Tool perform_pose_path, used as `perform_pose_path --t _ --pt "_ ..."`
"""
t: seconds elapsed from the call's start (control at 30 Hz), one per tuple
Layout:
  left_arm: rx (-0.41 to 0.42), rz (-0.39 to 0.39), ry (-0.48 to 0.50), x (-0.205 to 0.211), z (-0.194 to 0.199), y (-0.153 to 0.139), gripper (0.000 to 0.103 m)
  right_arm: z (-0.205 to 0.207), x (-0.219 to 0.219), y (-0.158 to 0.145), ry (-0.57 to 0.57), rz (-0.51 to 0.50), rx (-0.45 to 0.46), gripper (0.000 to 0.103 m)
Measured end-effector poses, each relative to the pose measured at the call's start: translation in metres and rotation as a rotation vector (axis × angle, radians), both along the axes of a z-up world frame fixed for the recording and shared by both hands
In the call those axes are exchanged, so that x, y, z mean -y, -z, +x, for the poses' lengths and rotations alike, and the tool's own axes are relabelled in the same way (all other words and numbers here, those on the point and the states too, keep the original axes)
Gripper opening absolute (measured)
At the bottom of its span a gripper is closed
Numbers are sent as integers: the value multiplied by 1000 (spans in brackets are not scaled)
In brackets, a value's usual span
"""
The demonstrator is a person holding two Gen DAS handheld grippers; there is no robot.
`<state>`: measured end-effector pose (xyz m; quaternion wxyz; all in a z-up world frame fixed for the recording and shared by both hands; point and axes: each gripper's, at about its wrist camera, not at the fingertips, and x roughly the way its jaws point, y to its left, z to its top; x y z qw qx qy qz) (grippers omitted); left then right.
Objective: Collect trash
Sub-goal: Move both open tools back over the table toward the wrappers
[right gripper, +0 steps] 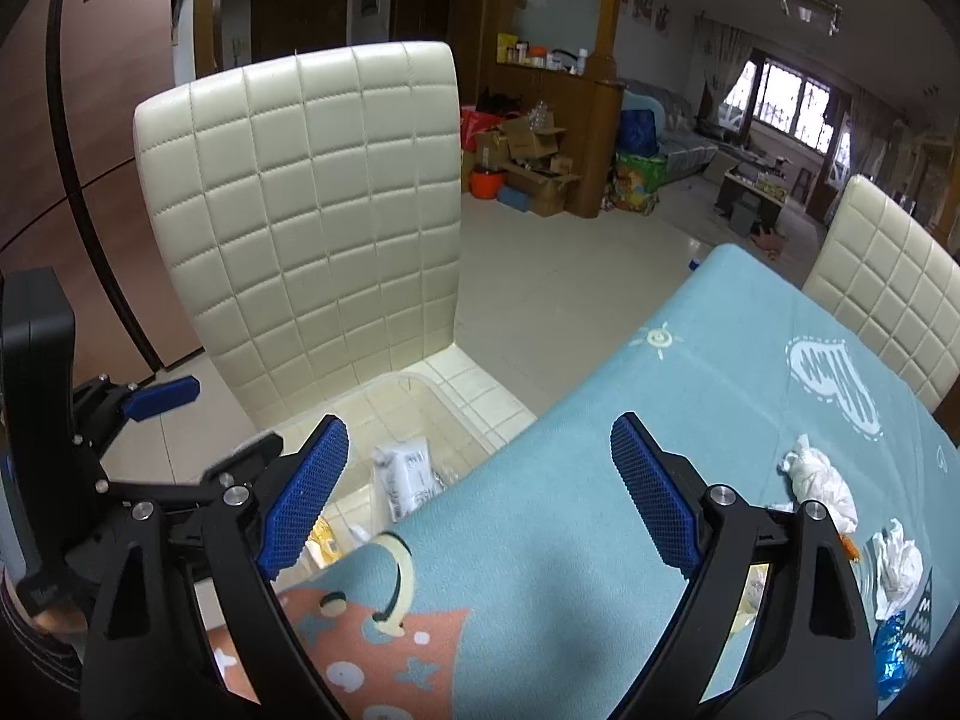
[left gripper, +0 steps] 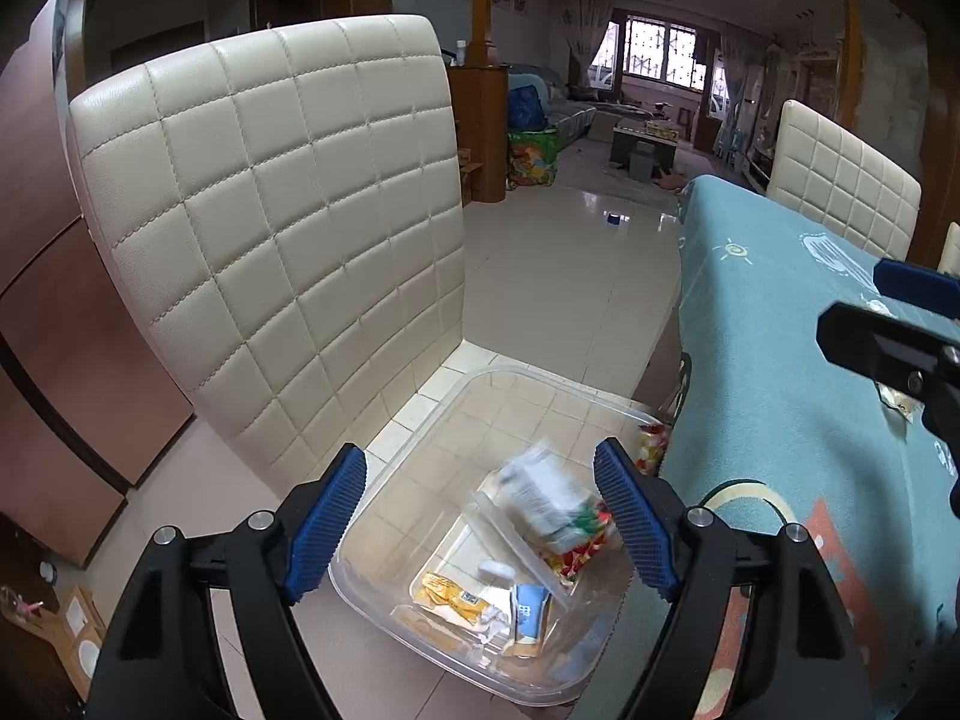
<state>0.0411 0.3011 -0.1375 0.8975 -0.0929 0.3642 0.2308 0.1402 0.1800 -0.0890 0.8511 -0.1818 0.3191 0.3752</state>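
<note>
My left gripper [left gripper: 480,462] is open over a clear plastic bin [left gripper: 456,384] that stands on a cream chair seat. A blurred white-grey packet [left gripper: 543,495] shows below and between the jaws, touching neither pad. Under it in the bin lie a colourful wrapper [left gripper: 576,552], a yellow packet [left gripper: 447,591] and a blue-white packet [left gripper: 531,612]. My right gripper [right gripper: 480,432] is open over the table's near-left edge, with nothing between its fingers. Crumpled tissues [right gripper: 819,480] [right gripper: 897,564] and a blue foil wrapper [right gripper: 894,654] lie on the table to its right.
The table wears a light-blue patterned cloth [right gripper: 690,372]. The cream quilted chair back [left gripper: 270,228] rises right behind the bin. A second cream chair [right gripper: 888,276] stands at the table's far side. Tiled floor [left gripper: 558,276] lies beyond, with boxes and a sofa far off.
</note>
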Motion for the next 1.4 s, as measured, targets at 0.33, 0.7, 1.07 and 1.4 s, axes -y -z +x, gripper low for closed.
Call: perform_pose_path --t 0.33,0.7,1.07,1.4 --pt "18 5 18 9 -8 -15 77 -6 29 -8 48 -2 10 89" --pt "42 48 101 53 -13 -40 77 -13 100 -22 168 21 38 89" --pt "22 60 248 133 13 -55 77 -2 193 -19 338 43 24 91" --pt "-30 39 380 195 60 -46 77 33 274 -1 509 14 20 91"
